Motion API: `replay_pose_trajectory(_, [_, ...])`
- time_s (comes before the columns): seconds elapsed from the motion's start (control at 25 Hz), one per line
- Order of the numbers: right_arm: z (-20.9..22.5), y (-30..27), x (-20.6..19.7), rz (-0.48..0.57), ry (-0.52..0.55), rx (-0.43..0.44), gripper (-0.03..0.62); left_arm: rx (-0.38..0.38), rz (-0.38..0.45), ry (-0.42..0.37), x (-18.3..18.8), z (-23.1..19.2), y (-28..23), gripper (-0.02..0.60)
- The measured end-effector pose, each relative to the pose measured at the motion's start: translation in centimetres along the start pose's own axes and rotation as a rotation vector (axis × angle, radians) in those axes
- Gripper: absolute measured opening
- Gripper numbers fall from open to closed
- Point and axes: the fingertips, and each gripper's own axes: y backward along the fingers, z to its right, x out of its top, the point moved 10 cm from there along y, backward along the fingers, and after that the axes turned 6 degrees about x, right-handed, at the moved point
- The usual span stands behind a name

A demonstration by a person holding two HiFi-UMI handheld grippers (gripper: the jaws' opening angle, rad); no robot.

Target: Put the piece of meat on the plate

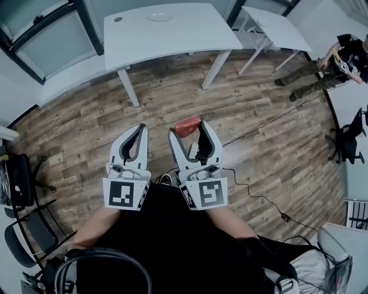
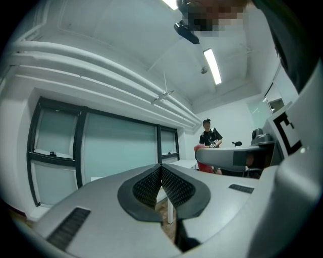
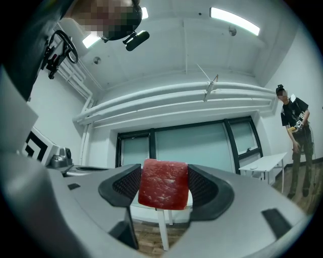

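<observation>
**Head view:** A red, slab-shaped piece of raw meat (image 1: 187,126) is pinched in the right hand-held gripper (image 1: 190,131) and held in the air above a wood-plank floor (image 1: 259,115). A small round white plate (image 1: 161,17) is seen on the far part of a white rectangular table (image 1: 172,40). It lies ahead of both grippers, roughly on a line between them, and well apart from the meat. The meat's long axis is laid across the jaws, roughly parallel to the table's near edge. The left hand-held gripper (image 1: 138,132) is carried just beside the right one.

**Left gripper view:** The ribbed dark pads (image 2: 146,189) are shown pressed together with nothing caught between them. Windows and ceiling are faced, not the plate.

**Right gripper view:** The meat (image 3: 163,184) is clamped by its two side faces between the textured pads (image 3: 126,186), and its flat front is turned to the camera. A white table leg (image 3: 162,229) is seen below it.

The coming move is judged to be a forward carry by the right hand, already loaded, up over the table's near edge to the plate beyond.
</observation>
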Motion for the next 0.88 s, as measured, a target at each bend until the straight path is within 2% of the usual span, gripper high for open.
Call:
replay_pose_trajectory(0.36, [1.5,-3.7,-1.7,-0.061,-0.018,0.010,0.293,0.038,-0.015,0.001,-1.3,-2.3,-3.5,0.003])
replay_pose_trajectory(0.52, [2.3,-5.8,-2.0,-0.073,-0.026,0.008,0.293,0.010,-0.015,0.048,-1.9,-3.0,-5.4,0.003])
replay_pose_trajectory(0.64, [2.3,-8.1,-2.5,-0.101,-0.023,0.015,0.293,0.027,-0.038,0.095,-2.9,-4.4,-7.0,0.003])
replay_pose_trajectory(0.76, [2.3,-11.2,-3.1,-0.117,-0.019,0.014,0.293,0.044,-0.030,0.096,-3.5,-6.4,-8.9,0.003])
replay_pose_trajectory(0.88, [2.6,-14.2,-3.8,-0.130,-0.025,0.012,0.293,0.026,-0.001,0.109,-3.7,-8.6,-11.1,0.003])
